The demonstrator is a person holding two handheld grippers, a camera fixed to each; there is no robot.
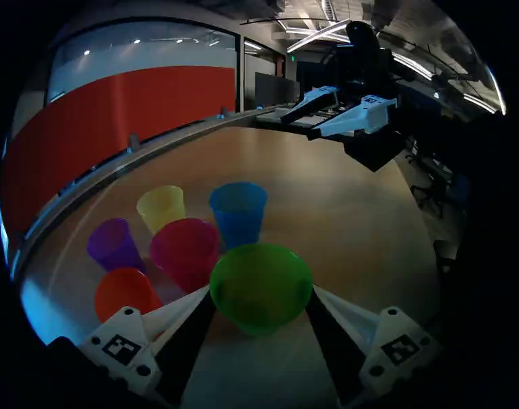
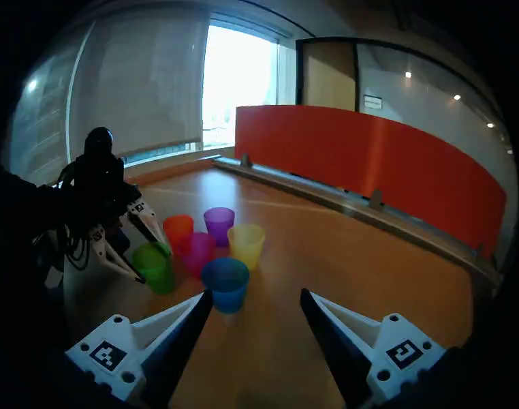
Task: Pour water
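Where the table [image 1: 341, 204] holds clustered cups, we see purple [image 1: 113, 244], orange [image 1: 125, 292], yellow [image 1: 161, 206], pink [image 1: 186, 252] and blue [image 1: 238, 213] upright. The green cup [image 1: 261, 273] stands mouth up, axis near vertical, clamped in the left gripper [image 1: 260, 293]. We cannot tell the contents. The right gripper [image 1: 295, 128] hangs, fingers apart.

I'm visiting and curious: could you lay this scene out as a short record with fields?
Surface: wooden table
Cups: green cup, blue cup, pink cup, yellow cup, purple cup, orange cup, clustered
Left claw: straddles green cup; grip unclear
Right claw: open, empty, facing blue cup
Water: cannot tell
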